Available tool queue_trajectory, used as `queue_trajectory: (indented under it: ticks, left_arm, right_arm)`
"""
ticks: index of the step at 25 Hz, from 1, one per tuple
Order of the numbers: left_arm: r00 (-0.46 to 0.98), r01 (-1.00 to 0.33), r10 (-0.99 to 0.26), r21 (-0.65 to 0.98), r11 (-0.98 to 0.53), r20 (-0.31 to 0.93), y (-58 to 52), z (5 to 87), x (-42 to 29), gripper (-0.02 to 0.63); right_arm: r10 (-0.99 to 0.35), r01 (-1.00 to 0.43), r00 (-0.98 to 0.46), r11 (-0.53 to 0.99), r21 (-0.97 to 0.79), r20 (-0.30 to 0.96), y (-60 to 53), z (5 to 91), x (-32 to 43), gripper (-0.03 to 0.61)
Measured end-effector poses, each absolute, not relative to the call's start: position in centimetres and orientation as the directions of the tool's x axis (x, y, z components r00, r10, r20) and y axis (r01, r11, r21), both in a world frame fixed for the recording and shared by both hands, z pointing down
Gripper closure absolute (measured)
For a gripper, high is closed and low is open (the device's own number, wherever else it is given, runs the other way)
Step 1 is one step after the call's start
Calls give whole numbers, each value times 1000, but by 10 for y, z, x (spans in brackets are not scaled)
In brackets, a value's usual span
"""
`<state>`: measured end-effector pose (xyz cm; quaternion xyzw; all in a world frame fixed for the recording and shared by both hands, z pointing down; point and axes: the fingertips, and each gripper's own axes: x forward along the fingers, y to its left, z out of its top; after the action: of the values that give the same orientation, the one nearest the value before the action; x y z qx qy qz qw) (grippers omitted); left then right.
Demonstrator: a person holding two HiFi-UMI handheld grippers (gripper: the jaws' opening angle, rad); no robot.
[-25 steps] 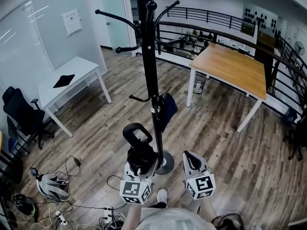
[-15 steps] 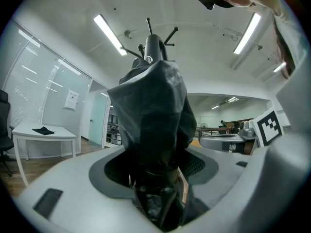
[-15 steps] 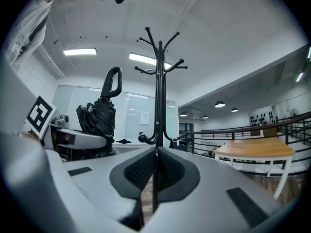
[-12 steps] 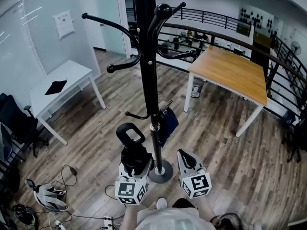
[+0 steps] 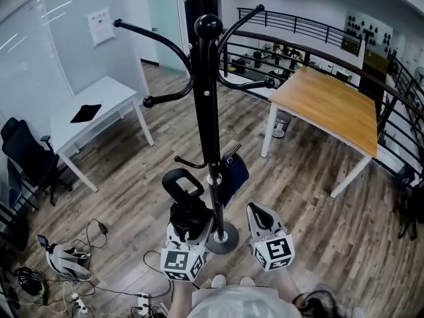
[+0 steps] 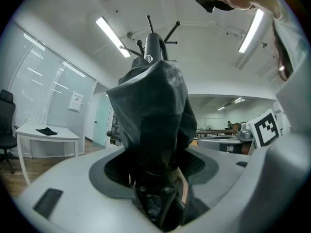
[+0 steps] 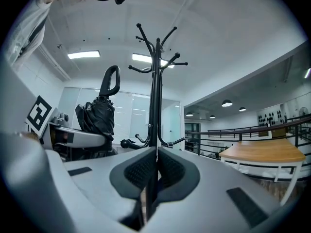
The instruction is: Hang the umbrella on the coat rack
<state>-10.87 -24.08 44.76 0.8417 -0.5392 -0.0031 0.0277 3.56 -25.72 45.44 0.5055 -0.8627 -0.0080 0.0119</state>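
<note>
Coat rack stands dead centre in my head view: black pole, curved hooks at the top, short hooks lower down, round base on the wood floor. Wooden table is to the right, well apart. White table is to the left with a flat black item on it, and a black office chair sits beside that. A small bin stands under the wooden table; I can't tell what is in it. A dark blue bundle hangs at the pole's lower hooks, and I can't tell what it is.

The umbrella is black and folded, upright with its loop handle on top. It is just left of the pole, low down near the base, and is not on any hook.

Left gripper has its fingers clamped on the umbrella's lower end. In the left gripper view, fabric and shaft fill the gap between the pads.

Right gripper is just right of the base. Its fingers are pressed together with nothing between them, and the rack pole lines up behind them in the right gripper view.
</note>
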Motion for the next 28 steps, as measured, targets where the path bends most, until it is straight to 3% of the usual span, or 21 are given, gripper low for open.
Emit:
queue_trajectory:
  ticks: [15,18,24,28]
  left_arm:
    - [436,-900,-900,36,-435,13,-236,392,-91,313]
    - [449,-893,-894,37,-448,1,-233,365,-87,314]
    - [489,-870,-869,-123,-478,-77,-231,282,-73,314]
    - [554,-832,-822,-118,-542,-135,-226,234,-56,313]
  right_arm:
    - [-826,-826,-564,563,20,-15,-259,441,36,546]
    - [-821,-821,-570,570,21,-24,-258,436,34,546]
    - [-824,-824,-566,566,13,-33,-254,430,39,546]
    - [-822,-823,-568,568,9,-45,-251,426,41,546]
